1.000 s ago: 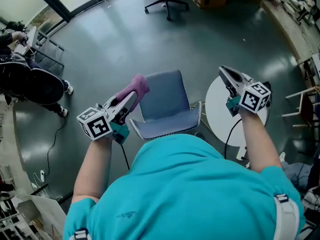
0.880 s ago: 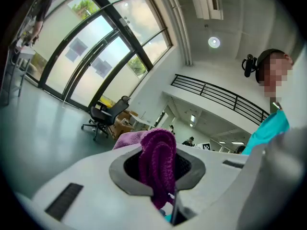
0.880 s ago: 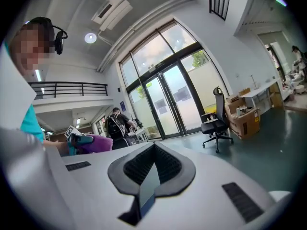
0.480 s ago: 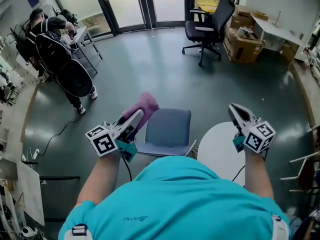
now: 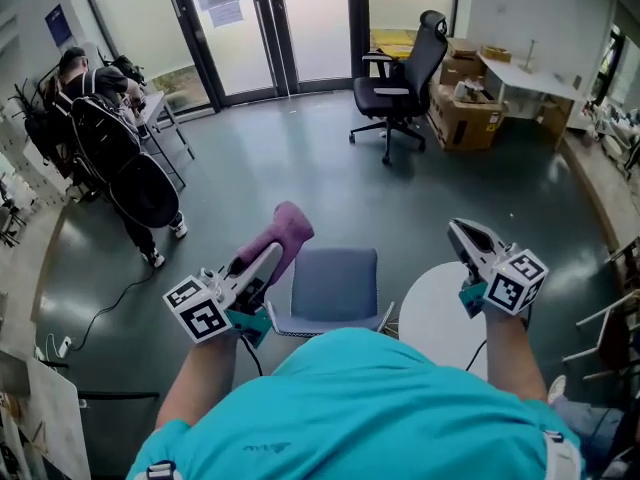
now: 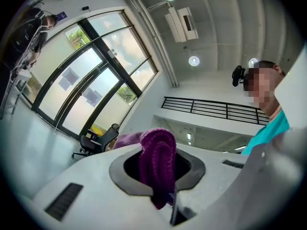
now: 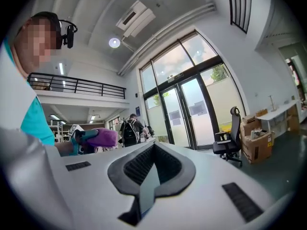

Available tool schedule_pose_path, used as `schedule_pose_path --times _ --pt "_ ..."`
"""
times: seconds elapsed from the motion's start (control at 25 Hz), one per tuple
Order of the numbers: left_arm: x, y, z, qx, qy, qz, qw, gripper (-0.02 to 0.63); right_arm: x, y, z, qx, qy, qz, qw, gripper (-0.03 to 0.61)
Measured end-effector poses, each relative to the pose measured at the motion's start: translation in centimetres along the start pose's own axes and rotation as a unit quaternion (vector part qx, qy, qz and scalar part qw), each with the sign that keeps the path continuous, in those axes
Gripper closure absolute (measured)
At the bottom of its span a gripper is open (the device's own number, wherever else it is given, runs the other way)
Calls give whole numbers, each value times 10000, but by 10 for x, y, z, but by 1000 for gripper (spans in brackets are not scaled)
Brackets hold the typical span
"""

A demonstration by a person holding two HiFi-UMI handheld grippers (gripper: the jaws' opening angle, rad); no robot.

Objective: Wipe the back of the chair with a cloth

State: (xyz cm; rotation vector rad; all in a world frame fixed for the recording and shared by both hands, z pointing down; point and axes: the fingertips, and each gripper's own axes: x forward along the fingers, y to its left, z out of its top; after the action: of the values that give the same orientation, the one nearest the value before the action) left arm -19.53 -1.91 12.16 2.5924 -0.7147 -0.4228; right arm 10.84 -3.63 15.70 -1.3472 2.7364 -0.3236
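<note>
The left gripper (image 5: 264, 258) clamps the purple cloth (image 5: 281, 229), held in the air; the right gripper (image 5: 462, 234) is closed, empty. The chair (image 5: 335, 282) sits below, between them. Lower the cloth flat against its back and press evenly.

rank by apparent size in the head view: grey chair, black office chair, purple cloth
1-2. grey chair and black office chair: about alike, unranked; the office chair is farther.
3. purple cloth: smallest.
</note>
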Motion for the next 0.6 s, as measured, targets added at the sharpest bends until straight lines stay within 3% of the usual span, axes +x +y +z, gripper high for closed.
schedule_pose_path --times 0.24,0.6 --pt "-23 7 17 99 -176 -176 9996 555 6 30 0 -285 -6 -169 9994 581" --pt "-16 10 22 -56 -318 -215 9992 555 1 19 6 -396 152 -280 9987 581"
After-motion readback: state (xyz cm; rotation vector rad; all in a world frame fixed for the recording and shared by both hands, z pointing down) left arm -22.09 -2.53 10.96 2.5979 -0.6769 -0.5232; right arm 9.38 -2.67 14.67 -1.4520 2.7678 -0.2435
